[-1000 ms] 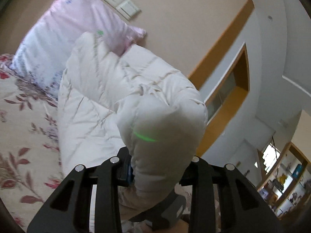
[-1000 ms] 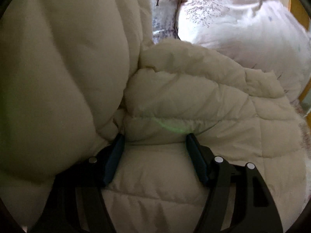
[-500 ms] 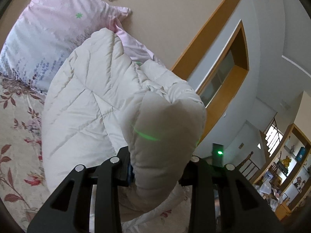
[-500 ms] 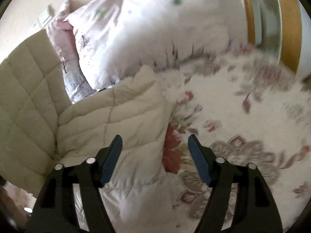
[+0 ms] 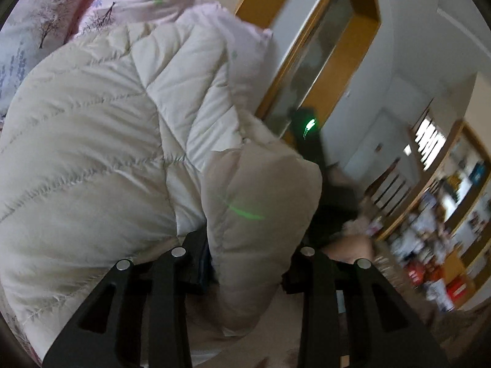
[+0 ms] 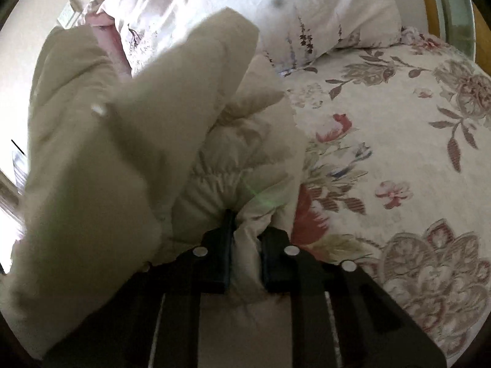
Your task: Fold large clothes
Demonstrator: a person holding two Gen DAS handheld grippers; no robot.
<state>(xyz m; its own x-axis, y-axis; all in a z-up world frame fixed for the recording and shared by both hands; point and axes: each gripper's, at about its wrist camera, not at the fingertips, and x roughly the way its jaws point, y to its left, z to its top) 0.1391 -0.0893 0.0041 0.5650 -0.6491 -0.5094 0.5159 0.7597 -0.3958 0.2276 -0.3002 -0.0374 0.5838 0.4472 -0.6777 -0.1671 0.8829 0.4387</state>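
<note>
I'm clamping the cream quilted puffer coat in the left hand-held gripper; the right hand-held gripper is closing on its bunched edge at six o'clock.

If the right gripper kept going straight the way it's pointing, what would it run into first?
The right gripper, jaws closing on a gathered fold, would push straight into the cream quilted down jacket; the floral bedspread probably lies beneath, though depth is unclear.

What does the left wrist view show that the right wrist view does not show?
Only the left wrist view shows the wooden window frame and blurred shelves, with the left gripper clamped on a puffy fold. Only the right wrist view shows the flowered bedsheet, with the right gripper closing, a gathered fold pinched between its jaws. Both show the cream padded jacket and the pale printed pillows.
</note>
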